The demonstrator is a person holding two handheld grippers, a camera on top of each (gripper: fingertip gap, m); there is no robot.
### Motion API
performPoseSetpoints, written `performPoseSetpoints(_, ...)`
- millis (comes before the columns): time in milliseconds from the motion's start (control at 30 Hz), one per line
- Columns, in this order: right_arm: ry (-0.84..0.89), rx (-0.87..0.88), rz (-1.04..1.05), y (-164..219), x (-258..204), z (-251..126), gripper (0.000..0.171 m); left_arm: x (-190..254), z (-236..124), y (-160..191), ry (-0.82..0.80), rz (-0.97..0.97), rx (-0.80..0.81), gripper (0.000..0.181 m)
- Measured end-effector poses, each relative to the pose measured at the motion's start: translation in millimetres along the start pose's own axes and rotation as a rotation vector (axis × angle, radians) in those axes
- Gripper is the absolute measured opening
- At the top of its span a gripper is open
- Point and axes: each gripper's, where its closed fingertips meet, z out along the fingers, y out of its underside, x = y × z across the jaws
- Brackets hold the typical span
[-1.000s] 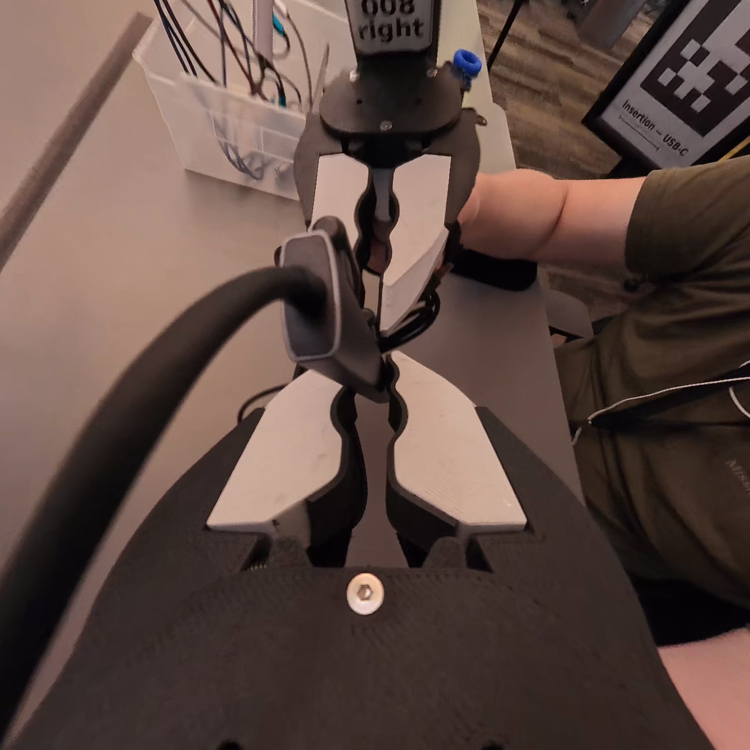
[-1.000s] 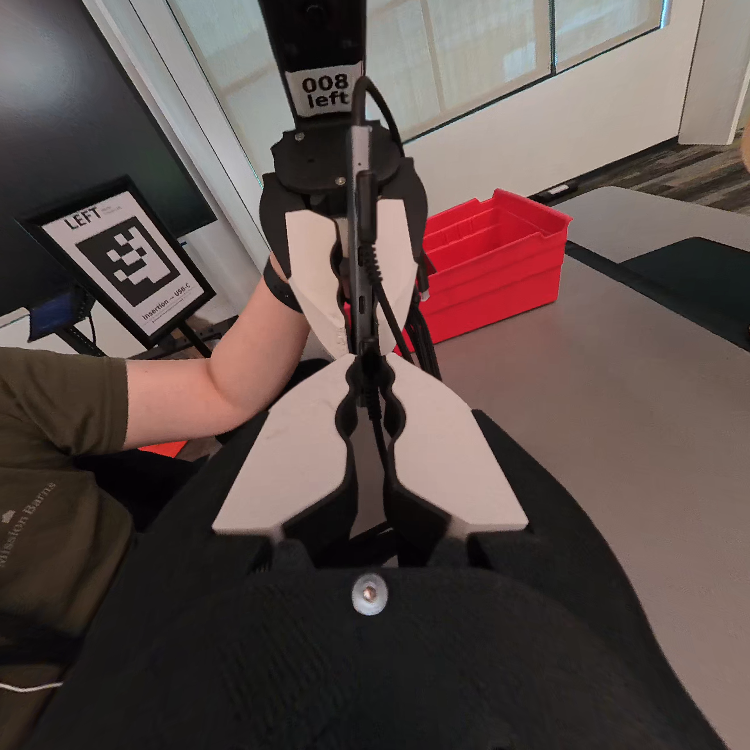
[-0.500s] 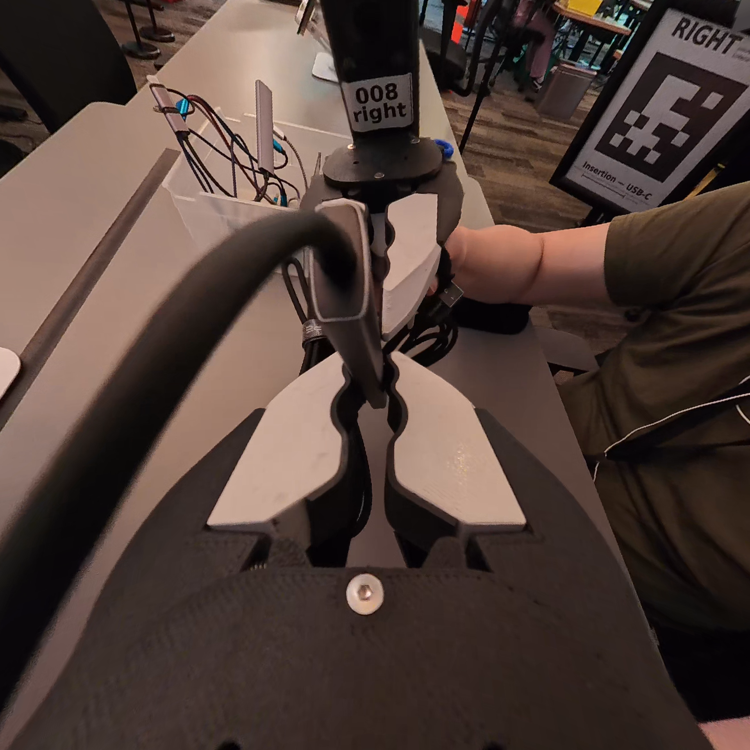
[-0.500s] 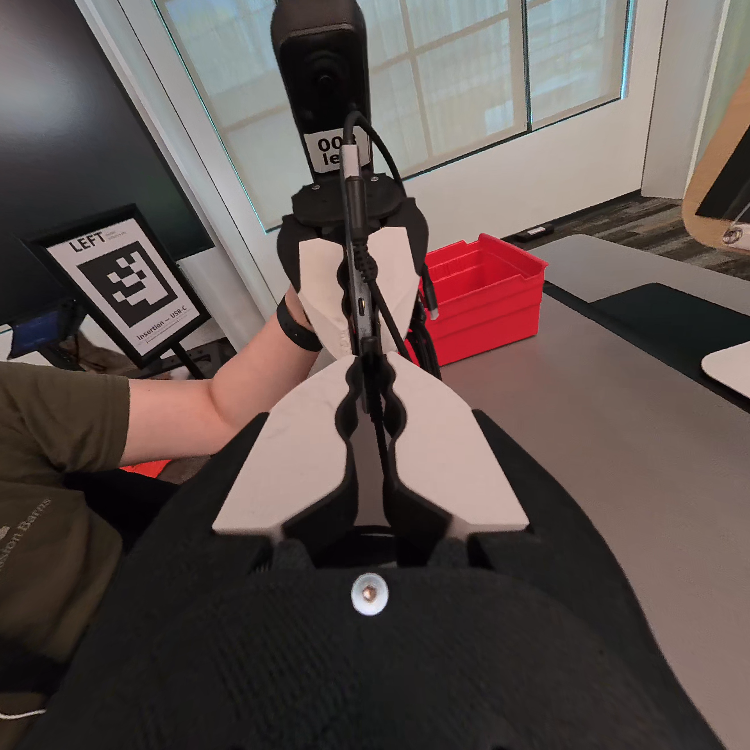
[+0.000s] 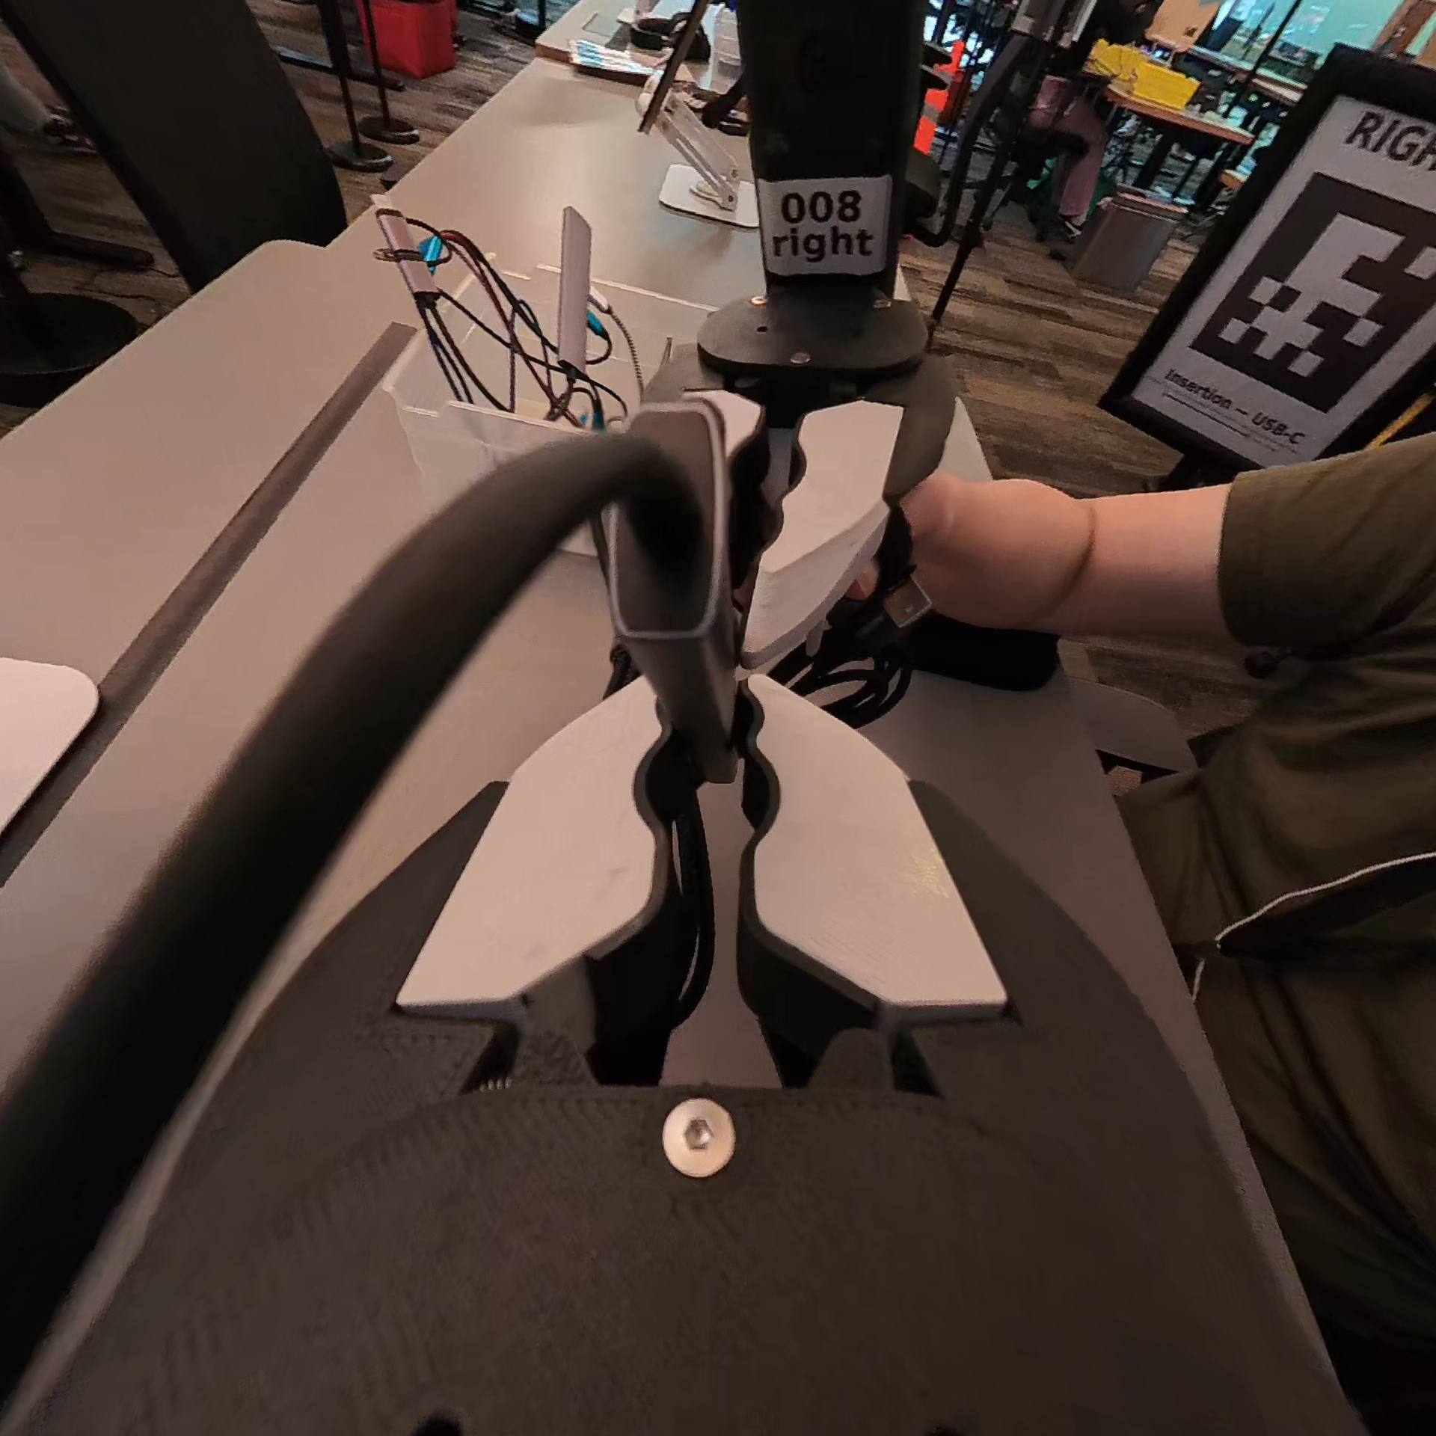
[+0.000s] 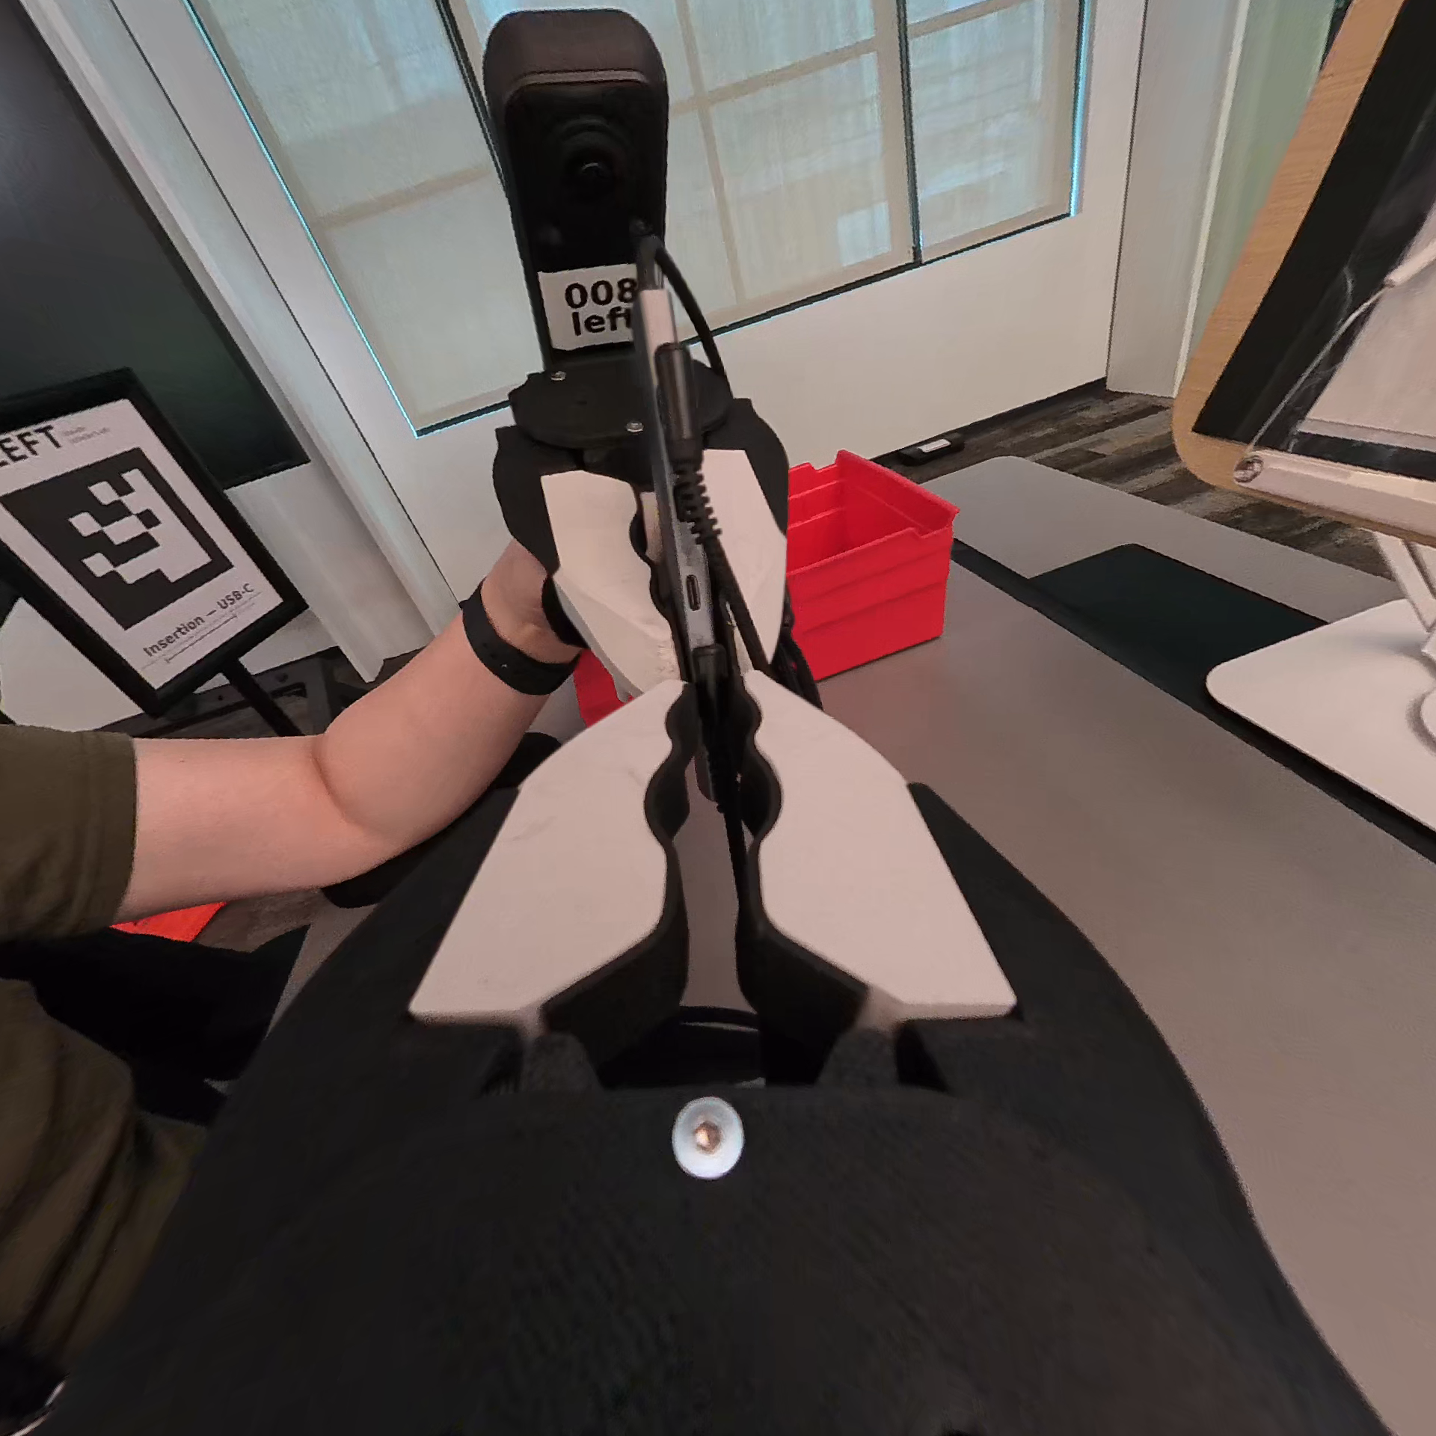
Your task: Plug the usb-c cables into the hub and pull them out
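My left gripper point(image 5: 711, 699) is shut on the lower end of a grey USB hub point(image 5: 668, 559), held upright above the table. The hub's thick black cable point(image 5: 311, 699) arcs off to the left. My right gripper point(image 6: 715, 699) faces it tip to tip and is shut on a black USB-C plug point(image 6: 709, 668). The plug meets the hub's narrow edge point(image 6: 684, 544) just below an empty port point(image 6: 694, 594); how deep it sits is hidden. Another black cable point(image 6: 674, 388) is plugged in higher on that edge. The right gripper also shows in the left wrist view point(image 5: 746, 657).
A clear bin point(image 5: 497, 435) of cables and hubs stands behind the hub. A red bin point(image 6: 862, 559) sits behind the left gripper. A monitor's white base point(image 6: 1336, 699) is at the right. A person's arms hold both grippers over the grey table point(image 6: 1088, 816). My two grippers' fingertips are within a few centimetres of each other.
Both grippers have lifted and tilted upward together, so more of the room shows behind them. The hub and the plug stay held, tip to tip.
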Motion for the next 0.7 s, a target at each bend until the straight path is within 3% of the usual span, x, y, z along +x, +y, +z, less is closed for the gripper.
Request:
performPoseSetpoints(167, -0.047, -0.127, -0.063, 5, -3, -5, 0.009, 4, 3, 2, -0.004, 0.039, -0.037, 0.01)
performPoseSetpoints(233, -0.042, -0.096, -0.106, -7, -5, -14, 0.013, 7, 5, 4, -0.012, 0.063, -0.062, 0.01)
performPoseSetpoints(333, -0.03, 0.024, -0.121, -30, -7, -26, 0.031, 14, 12, 10, 0.023, 0.068, -0.1, 0.01)
performPoseSetpoints(433, -0.054, -0.041, -0.071, -20, -10, -20, 0.047, 21, 22, 14, 0.072, 0.056, -0.119, 0.01)
performPoseSetpoints(500, -0.085, -0.105, -0.041, -7, -14, -13, 0.045, 26, 29, 16, 0.099, 0.054, -0.129, 0.01)
performPoseSetpoints(600, -0.127, -0.153, -0.002, 1, -17, -10, 0.011, 26, 35, 22, 0.093, 0.05, -0.16, 0.01)
performPoseSetpoints(700, -0.081, -0.16, 0.002, 1, -11, -12, 0.01, 23, 34, 21, 0.09, 0.026, -0.15, 0.015)
